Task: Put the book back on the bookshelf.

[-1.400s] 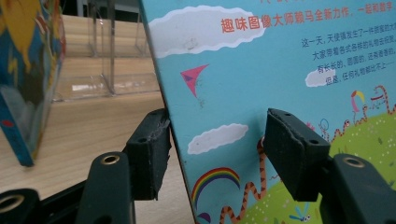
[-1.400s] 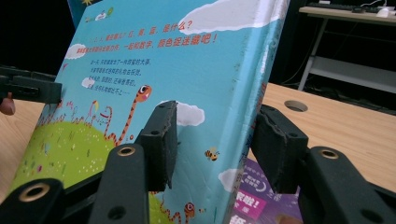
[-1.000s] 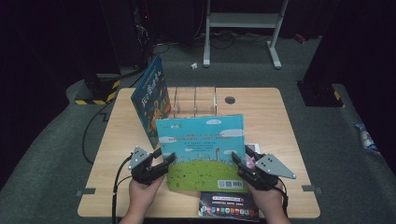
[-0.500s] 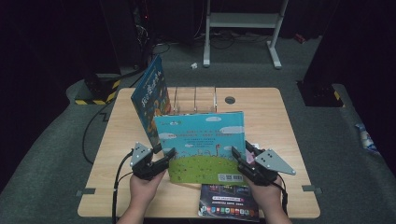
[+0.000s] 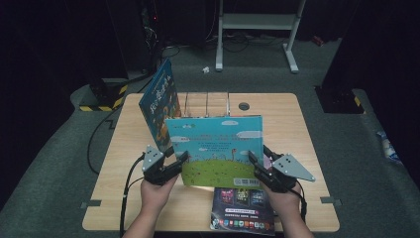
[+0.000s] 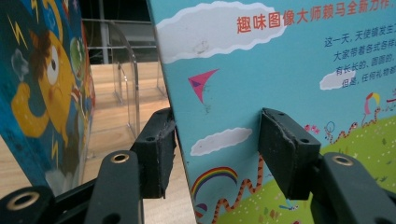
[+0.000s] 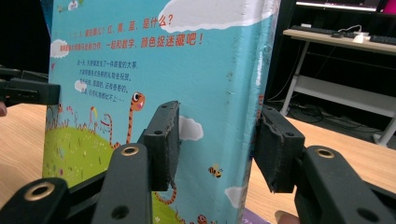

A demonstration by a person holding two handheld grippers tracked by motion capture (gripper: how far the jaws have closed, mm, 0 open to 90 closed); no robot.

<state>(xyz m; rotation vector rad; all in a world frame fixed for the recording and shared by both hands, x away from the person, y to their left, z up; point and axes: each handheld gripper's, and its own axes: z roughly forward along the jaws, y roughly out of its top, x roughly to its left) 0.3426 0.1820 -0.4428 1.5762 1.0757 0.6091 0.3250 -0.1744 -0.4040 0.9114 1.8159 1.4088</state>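
A light-blue picture book [image 5: 218, 144] with clouds and a green hill on its cover stands upright over the table's front. My left gripper [image 5: 181, 159] holds its left edge and my right gripper [image 5: 255, 161] its right, spine edge. In the left gripper view the pads sit on either side of the cover [image 6: 261, 70], one in front and one behind; the jaws have just been closing onto it. In the right gripper view the pads clamp the thick spine edge [image 7: 243, 93].
A second blue book [image 5: 157, 104] leans upright at the left of a clear acrylic rack [image 5: 208, 101] at the table's back. A dark book [image 5: 242, 210] lies flat at the front edge below the held one. The wooden table [image 5: 297, 124] has bare room at right.
The picture book has risen a little with both grippers, and more of the dark book beneath it shows.
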